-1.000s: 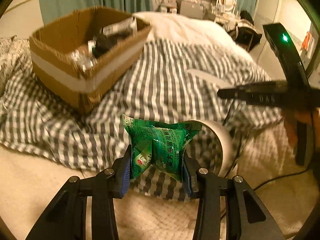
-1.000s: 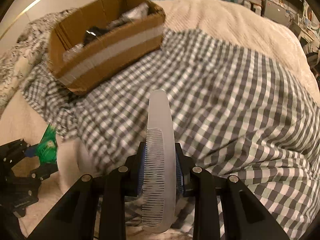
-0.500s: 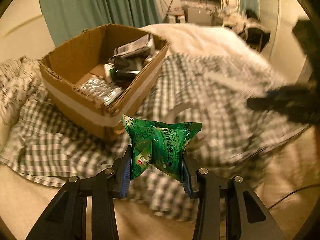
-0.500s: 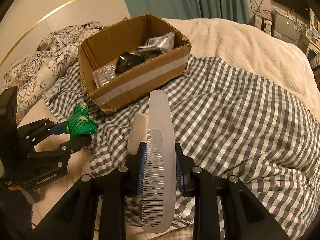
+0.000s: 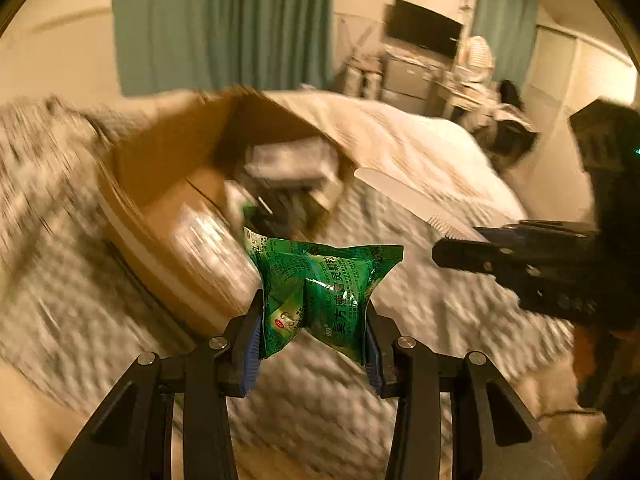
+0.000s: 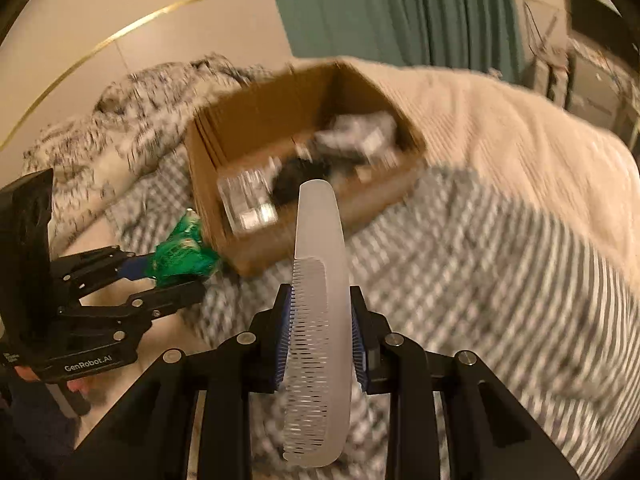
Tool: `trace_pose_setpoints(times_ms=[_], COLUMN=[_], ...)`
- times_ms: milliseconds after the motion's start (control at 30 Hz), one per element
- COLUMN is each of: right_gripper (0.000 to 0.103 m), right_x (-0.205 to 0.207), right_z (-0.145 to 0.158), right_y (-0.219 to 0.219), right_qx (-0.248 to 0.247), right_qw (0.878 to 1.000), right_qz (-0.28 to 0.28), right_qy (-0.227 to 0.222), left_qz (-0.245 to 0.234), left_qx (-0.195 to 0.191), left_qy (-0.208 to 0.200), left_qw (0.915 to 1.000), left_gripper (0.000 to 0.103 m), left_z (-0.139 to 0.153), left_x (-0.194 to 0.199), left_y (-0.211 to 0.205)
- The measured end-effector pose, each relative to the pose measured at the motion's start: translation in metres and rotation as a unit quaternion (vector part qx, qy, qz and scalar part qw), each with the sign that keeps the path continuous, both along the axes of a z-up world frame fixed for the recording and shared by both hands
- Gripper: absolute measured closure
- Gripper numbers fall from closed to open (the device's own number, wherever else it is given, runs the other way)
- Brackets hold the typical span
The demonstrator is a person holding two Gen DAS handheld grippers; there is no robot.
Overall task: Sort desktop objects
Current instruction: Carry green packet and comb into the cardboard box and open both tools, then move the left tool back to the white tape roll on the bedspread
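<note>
Transport step: left gripper [image 5: 314, 344] clamps green packet [image 5: 320, 284], right gripper [image 6: 320, 336] clamps comb [image 6: 318, 320]; next, release over far cardboard box [image 6: 296, 120].

A big bed [image 6: 520, 120] holds everything here. A soft cream blanket [image 6: 500, 128] covers it. On top of the blanket lies a grey and white checked cloth [image 6: 500, 280], spread wide and a bit wrinkled. A brown cardboard box [image 6: 304, 116] sits on the checked cloth, with its top open. Inside the box are some small things, but they look too blurry to name. At the far left end of the bed lies a flowery black and white cover [image 6: 132, 120], all bunched up, just beside the box.
</note>
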State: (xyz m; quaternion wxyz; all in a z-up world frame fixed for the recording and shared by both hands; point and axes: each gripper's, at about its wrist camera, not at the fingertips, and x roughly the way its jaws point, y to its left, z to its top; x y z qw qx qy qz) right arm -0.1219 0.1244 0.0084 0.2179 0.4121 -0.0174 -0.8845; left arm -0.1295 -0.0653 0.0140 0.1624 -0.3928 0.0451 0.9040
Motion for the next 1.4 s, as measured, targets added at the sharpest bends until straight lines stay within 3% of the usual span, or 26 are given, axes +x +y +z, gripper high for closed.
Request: trace_pose_setpoints(times_ms=[167, 200, 233, 267, 300, 333, 400, 500, 633, 867, 967, 1067, 1200, 1400], right_gripper=[0.077, 0.077, 0.071, 0.061, 0.030, 0.018, 0.018, 0.018, 0.018, 0.018, 0.018, 0.017, 0.015, 0.012], right_x=[-0.069, -0.084, -0.099, -0.109, -0.121, -0.126, -0.128, -0.116, -0.087, -0.004, 0.024, 0.045, 0.042, 0.032], right_z=[0.027, 0.029, 0.029, 0.028, 0.026, 0.025, 0.023, 0.018, 0.006, -0.003, -0.007, -0.029, -0.059, -0.090], right_y=[-0.036, -0.038, -0.039, -0.039, -0.038, -0.035, -0.028, -0.014, 0.013, 0.080, 0.102, 0.123, 0.131, 0.118], right_qx=[-0.017, -0.032, -0.050, -0.064, -0.080, -0.090, -0.101, -0.089, -0.062, -0.001, 0.015, 0.028, 0.041, 0.103], right_qw=[0.999, 0.999, 0.998, 0.997, 0.996, 0.995, 0.993, 0.994, 0.994, 0.992, 0.991, 0.987, 0.987, 0.987], right_qz=[-0.010, -0.021, -0.027, -0.031, -0.038, -0.047, -0.055, -0.069, -0.090, -0.123, -0.134, -0.156, -0.156, -0.124], right_qy=[0.028, 0.027, 0.022, 0.015, 0.006, 0.002, 0.006, 0.013, 0.002, -0.011, 0.006, 0.012, -0.016, -0.016], left_qz=[0.085, 0.103, 0.111, 0.118, 0.128, 0.135, 0.137, 0.134, 0.128, 0.059, 0.045, 0.040, 0.049, 0.059], left_qx=[-0.021, -0.011, -0.001, 0.010, 0.025, 0.040, 0.072, 0.052, 0.042, 0.015, 0.004, -0.008, -0.015, 0.015], left_qy=[0.000, -0.002, -0.005, -0.008, -0.003, 0.006, 0.025, 0.015, 0.030, 0.047, 0.049, 0.031, -0.011, -0.064], left_qw=[0.9961, 0.9946, 0.9938, 0.9929, 0.9914, 0.9901, 0.9877, 0.9895, 0.9904, 0.9970, 0.9977, 0.9987, 0.9986, 0.9961], left_gripper=[0.059, 0.056, 0.046, 0.037, 0.017, 0.009, 0.007, 0.006, 0.004, 0.000, 0.000, 0.000, 0.000, 0.000], left_z=[-0.001, -0.004, -0.006, -0.009, -0.012, -0.014, -0.016, -0.013, -0.006, -0.010, -0.026, -0.055, -0.107, -0.148], left_x=[-0.070, -0.082, -0.088, -0.092, -0.094, -0.091, -0.083, -0.081, -0.063, -0.006, 0.017, 0.027, 0.030, 0.022], left_y=[-0.014, -0.020, -0.024, -0.028, -0.033, -0.036, -0.039, -0.029, -0.015, 0.028, 0.042, 0.059, 0.081, 0.094])
